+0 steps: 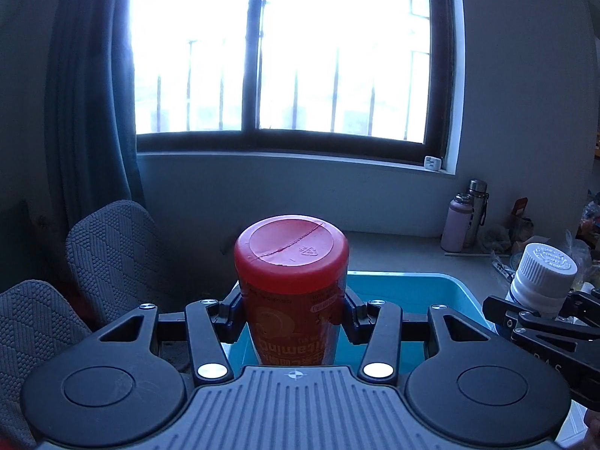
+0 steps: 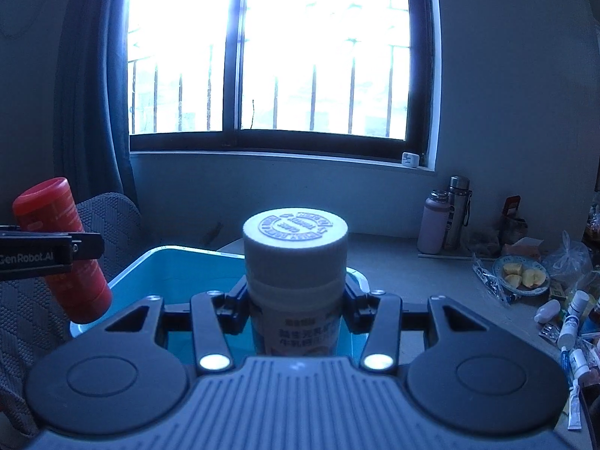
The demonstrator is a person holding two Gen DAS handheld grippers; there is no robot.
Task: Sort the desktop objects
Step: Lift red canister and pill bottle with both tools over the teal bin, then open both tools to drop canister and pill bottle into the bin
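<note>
My left gripper is shut on a red vitamin bottle, held upside down above a blue plastic bin. My right gripper is shut on a white pill bottle with an embossed cap, also above the blue bin. The white bottle and the right gripper show at the right edge of the left wrist view. The red bottle in the left gripper shows at the left edge of the right wrist view.
Two flasks stand on the grey desk by the wall. A plate of cut fruit, plastic bags and several small bottles and tubes clutter the right side. Grey cushioned chairs stand at left, under a window.
</note>
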